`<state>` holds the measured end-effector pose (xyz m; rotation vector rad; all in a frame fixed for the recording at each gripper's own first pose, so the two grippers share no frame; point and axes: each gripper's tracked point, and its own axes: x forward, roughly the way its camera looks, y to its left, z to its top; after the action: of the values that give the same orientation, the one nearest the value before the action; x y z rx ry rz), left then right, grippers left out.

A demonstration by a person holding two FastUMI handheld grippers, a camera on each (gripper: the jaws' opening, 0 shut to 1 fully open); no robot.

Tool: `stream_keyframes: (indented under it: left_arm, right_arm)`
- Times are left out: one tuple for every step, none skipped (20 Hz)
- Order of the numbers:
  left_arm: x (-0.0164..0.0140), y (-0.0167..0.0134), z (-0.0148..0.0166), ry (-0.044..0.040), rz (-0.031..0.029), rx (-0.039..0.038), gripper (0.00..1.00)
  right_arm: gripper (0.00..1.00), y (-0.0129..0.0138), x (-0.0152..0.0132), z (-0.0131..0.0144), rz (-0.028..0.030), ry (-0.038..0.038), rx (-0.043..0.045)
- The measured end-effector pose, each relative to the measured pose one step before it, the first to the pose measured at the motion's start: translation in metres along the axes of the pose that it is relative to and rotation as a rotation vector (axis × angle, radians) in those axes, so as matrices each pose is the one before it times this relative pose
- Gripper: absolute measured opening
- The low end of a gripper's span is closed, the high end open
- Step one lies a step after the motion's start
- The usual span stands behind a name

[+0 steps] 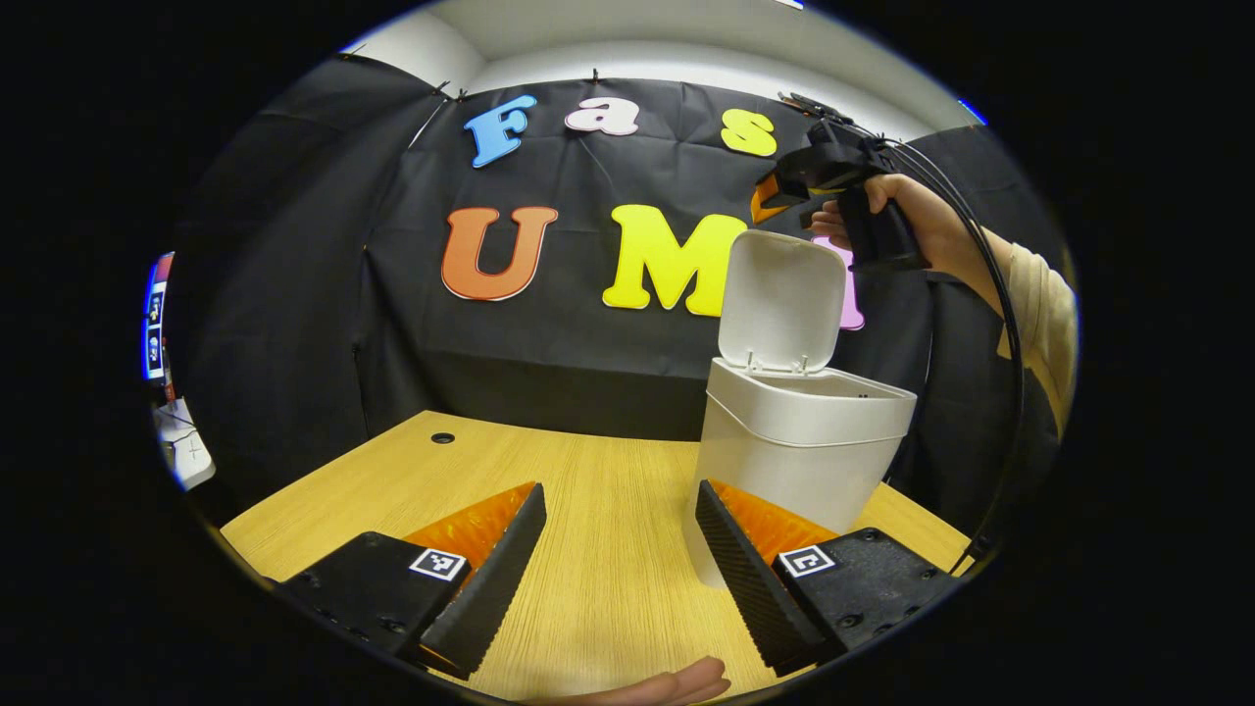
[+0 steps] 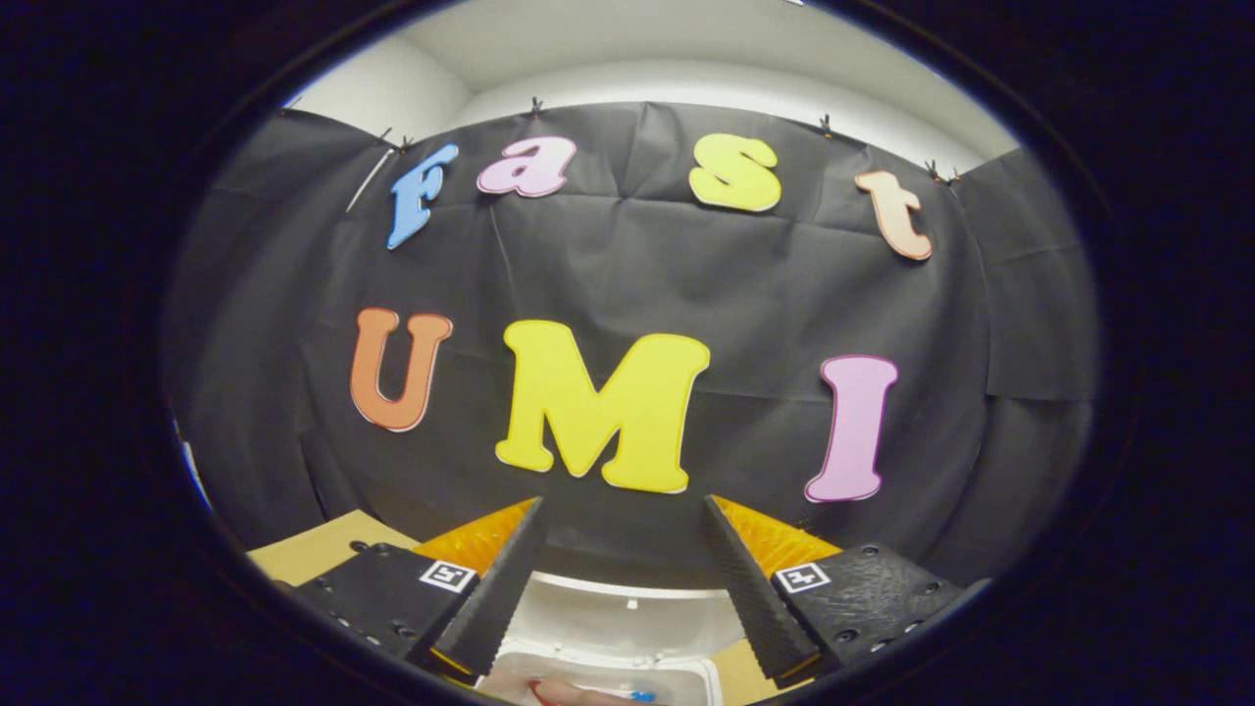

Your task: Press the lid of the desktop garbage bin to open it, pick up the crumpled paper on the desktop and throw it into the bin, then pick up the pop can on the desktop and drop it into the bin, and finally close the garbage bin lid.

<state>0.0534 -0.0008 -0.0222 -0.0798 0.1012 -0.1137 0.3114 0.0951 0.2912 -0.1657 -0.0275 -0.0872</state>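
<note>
In the left gripper view the white bin [image 1: 799, 461] stands on the wooden table [image 1: 588, 549], right of centre, its lid [image 1: 782, 299] swung up and upright. My left gripper [image 1: 620, 495] hovers low over the table just left of the bin, open and holding nothing. A hand holds my right gripper [image 1: 784, 191] high above the raised lid. In the right gripper view my right gripper [image 2: 623, 505] is open and holds nothing, with the bin's white top [image 2: 608, 628] right below its fingers. Something small, red and blue [image 2: 588, 694], lies in there; I cannot tell what it is.
A round cable hole [image 1: 442, 437] sits near the table's far left edge. White equipment [image 1: 186, 451] stands beyond the table's left side. The person's sleeve [image 1: 1039, 314] reaches in from the right. A hand [image 1: 667, 684] shows at the near table edge.
</note>
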Motion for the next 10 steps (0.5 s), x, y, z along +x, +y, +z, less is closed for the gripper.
stream_keyframes:
  left_arm:
    - [0.00108,0.00122,-0.00106,0.00174,0.00087,0.00024,1.00]
    - [0.00003,0.00090,0.00068,-0.00053,0.00111,0.00048,1.00]
    - [0.00187,-0.00003,0.00054,0.00111,-0.00075,0.00036,1.00]
    - [0.00088,-0.00069,-0.00028,0.00074,-0.00051,-0.00101,1.00]
    - [-0.00090,0.00075,-0.00135,0.00198,-0.00035,-0.00092,1.00]
    - [0.00012,0.00089,-0.00054,0.00189,0.00199,0.00006,1.00]
    - [0.00044,-0.00019,0.00031,-0.00100,0.00101,0.00117,1.00]
    - [0.00011,0.00104,0.00031,-0.00126,0.00111,0.00009,1.00]
    - [0.00016,-0.00009,0.00024,-0.00086,0.00083,-0.00057,1.00]
    - [-0.00028,0.00025,-0.00092,0.00270,0.00239,-0.00134,0.95]
  right_arm:
    - [0.94,-0.00337,0.00475,-0.00810,-0.01224,0.02804,-0.00520]
    - [0.95,0.00163,0.00133,-0.00269,0.01389,0.00789,0.02605]
    - [0.96,0.00148,0.00076,-0.00082,0.01167,0.00836,0.04112]
    - [0.96,-0.00074,0.00027,-0.00339,0.00590,0.02168,0.02707]
    - [0.94,-0.00011,-0.00063,-0.00264,0.01021,0.01439,0.01613]
    - [0.95,0.00025,-0.00211,-0.00081,0.00893,0.00628,0.01369]
    - [0.95,0.00113,-0.00307,-0.00180,0.00802,0.00964,-0.00136]
    - [0.95,0.00044,-0.00403,-0.00166,0.00737,0.00631,-0.00600]
    - [0.95,-0.00027,-0.00384,-0.00149,0.00344,0.00812,-0.00488]
    - [0.95,0.00080,-0.00410,-0.00299,0.00462,0.01074,-0.00566]
